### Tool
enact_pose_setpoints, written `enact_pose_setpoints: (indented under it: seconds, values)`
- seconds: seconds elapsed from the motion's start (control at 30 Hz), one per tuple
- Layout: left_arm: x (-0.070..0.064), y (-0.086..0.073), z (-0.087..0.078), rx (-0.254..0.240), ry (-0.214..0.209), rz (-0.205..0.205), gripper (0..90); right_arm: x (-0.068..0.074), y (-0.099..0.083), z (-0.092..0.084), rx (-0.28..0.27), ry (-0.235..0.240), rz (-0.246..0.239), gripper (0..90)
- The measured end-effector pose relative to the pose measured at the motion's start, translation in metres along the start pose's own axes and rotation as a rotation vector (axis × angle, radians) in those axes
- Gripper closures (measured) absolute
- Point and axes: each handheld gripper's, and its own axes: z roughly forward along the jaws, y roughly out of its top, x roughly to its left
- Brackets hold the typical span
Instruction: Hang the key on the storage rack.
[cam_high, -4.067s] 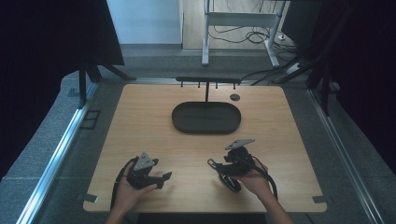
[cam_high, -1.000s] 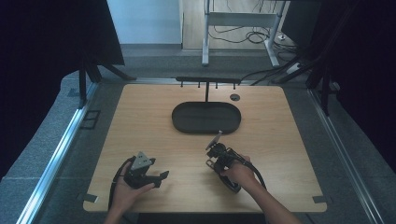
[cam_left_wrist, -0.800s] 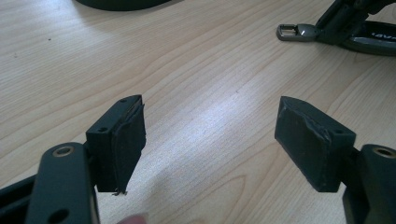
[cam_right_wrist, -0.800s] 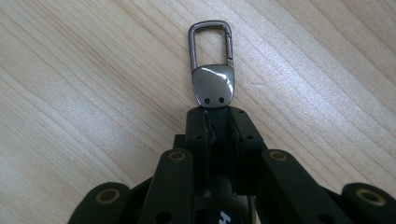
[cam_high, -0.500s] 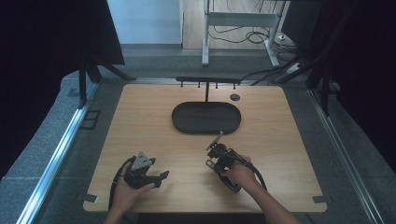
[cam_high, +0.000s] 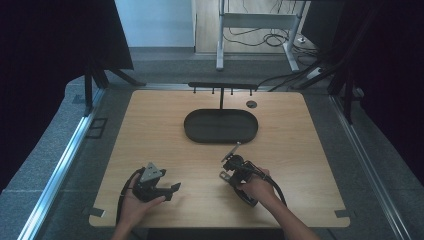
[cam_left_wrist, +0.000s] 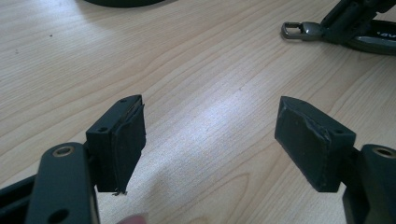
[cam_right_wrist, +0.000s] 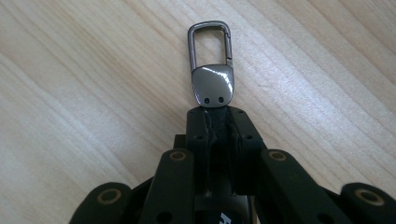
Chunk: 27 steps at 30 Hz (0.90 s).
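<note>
The right hand-held gripper (cam_right_wrist: 215, 122) is clenched on a metal key-clip (cam_right_wrist: 211, 65), its carabiner loop poking out past the pads, just above the wooden surface (cam_high: 160, 135) and near the dark oval tray (cam_high: 221, 126). The left hand-held gripper (cam_left_wrist: 210, 140) sits released, jaws wide. I'd keep the clip level and the pinch firm so it doesn't swivel.

Light wooden table (cam_high: 150, 130), grain running clean across it. Up at twelve o'clock sits a dark oval tray (cam_high: 221, 126), with a small round black disc (cam_high: 251, 104) just beyond at one o'clock.
</note>
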Motion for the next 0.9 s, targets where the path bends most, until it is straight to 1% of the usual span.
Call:
enact_pose_setpoints:
  seconds: [0.1, 0.13, 0.17, 0.23, 0.3, 0.43, 0.47, 0.5, 0.7, 0.73, 0.8, 0.9]
  values:
    - [0.000, 0.000, 0.000, 0.001, 0.000, 0.001, 25.1, 0.000, -0.003, -0.003, -0.022, 0.000, -0.001, 80.7]
    - [0.000, 0.000, 0.000, 0.001, 0.000, 0.001, 25.1, 0.000, -0.003, -0.003, -0.022, 0.000, -0.001, 80.7]
    - [0.000, 0.000, 0.000, 0.001, 0.000, 0.001, 25.1, 0.000, -0.006, -0.006, -0.043, -0.001, 0.006, 80.8]
    - [0.000, 0.000, 0.000, 0.002, 0.001, 0.003, 25.1, -0.001, -0.009, -0.008, -0.064, 0.006, 0.016, 80.8]
    - [0.000, 0.000, 0.000, 0.002, 0.001, 0.003, 25.1, -0.002, -0.011, -0.011, -0.087, 0.008, 0.020, 80.8]
    - [0.000, 0.000, 0.001, 0.001, 0.001, 0.003, 25.1, -0.002, -0.017, -0.020, -0.150, 0.013, 0.029, 80.8]
    - [0.000, 0.000, 0.001, 0.001, 0.001, 0.003, 25.1, -0.002, -0.017, -0.020, -0.150, 0.013, 0.029, 80.8]
    - [0.000, 0.000, 0.001, 0.002, 0.000, 0.003, 25.1, -0.001, -0.020, -0.025, -0.180, 0.006, 0.033, 80.8]
    - [-0.001, 0.000, 0.002, 0.003, 0.000, 0.004, 25.1, 0.000, -0.025, -0.036, -0.246, 0.021, 0.038, 80.9]
    - [0.000, 0.000, 0.001, 0.003, 0.000, 0.003, 25.1, 0.001, -0.027, -0.038, -0.258, 0.015, 0.035, 80.9]
    - [0.000, -0.001, 0.001, 0.001, 0.000, 0.001, 25.1, 0.003, -0.030, -0.043, -0.293, 0.004, 0.027, 80.9]
    - [0.000, -0.001, 0.002, 0.004, 0.000, 0.000, 25.1, 0.006, -0.037, -0.052, -0.356, 0.000, 0.039, 80.9]
